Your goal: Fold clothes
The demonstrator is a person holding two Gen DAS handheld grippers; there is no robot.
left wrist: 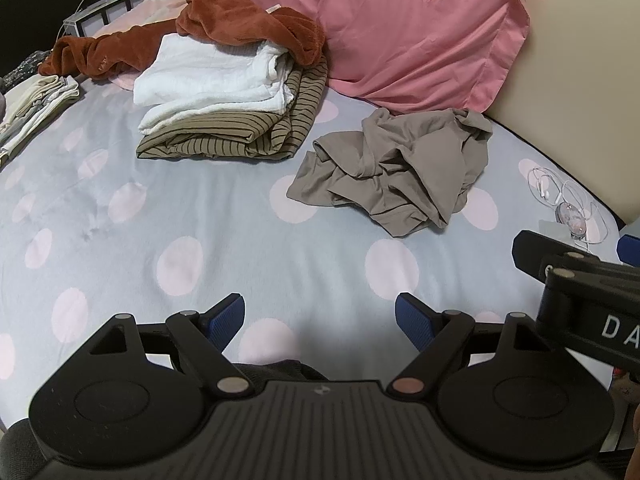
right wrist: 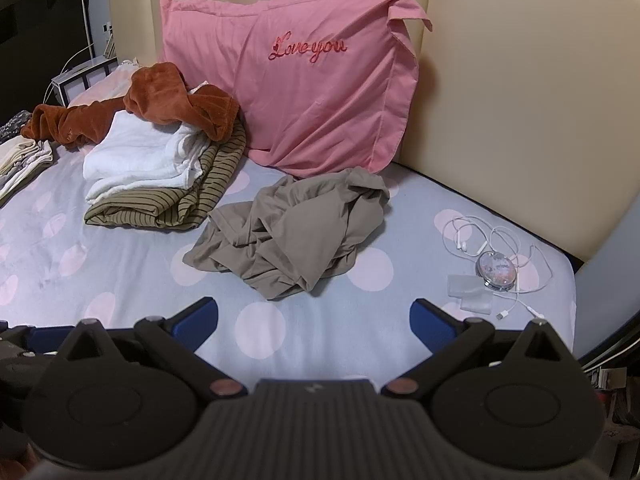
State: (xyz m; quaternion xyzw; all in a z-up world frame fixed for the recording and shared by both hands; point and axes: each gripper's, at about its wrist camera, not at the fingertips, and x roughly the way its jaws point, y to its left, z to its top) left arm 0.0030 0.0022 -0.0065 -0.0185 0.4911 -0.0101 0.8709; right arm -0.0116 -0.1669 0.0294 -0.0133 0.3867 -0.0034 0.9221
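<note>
A crumpled grey-brown garment [left wrist: 396,168] lies on the dotted bed sheet, ahead and right of my left gripper [left wrist: 320,320]; it also shows in the right wrist view [right wrist: 292,232], just ahead of my right gripper [right wrist: 314,320]. Both grippers are open and empty, hovering over the sheet. A pile of clothes sits further back left: a white garment [left wrist: 216,76] on a striped olive one [left wrist: 248,132], with a rust-brown fleece [left wrist: 224,20] on top. The right gripper's body [left wrist: 580,280] shows at the right edge of the left wrist view.
A pink pillow [right wrist: 304,92] leans on the cream headboard [right wrist: 520,100]. White earphones and a small round case [right wrist: 496,268] lie at the bed's right edge. Folded pale clothes [left wrist: 36,100] sit at the far left. A bedside unit [right wrist: 80,78] stands beyond.
</note>
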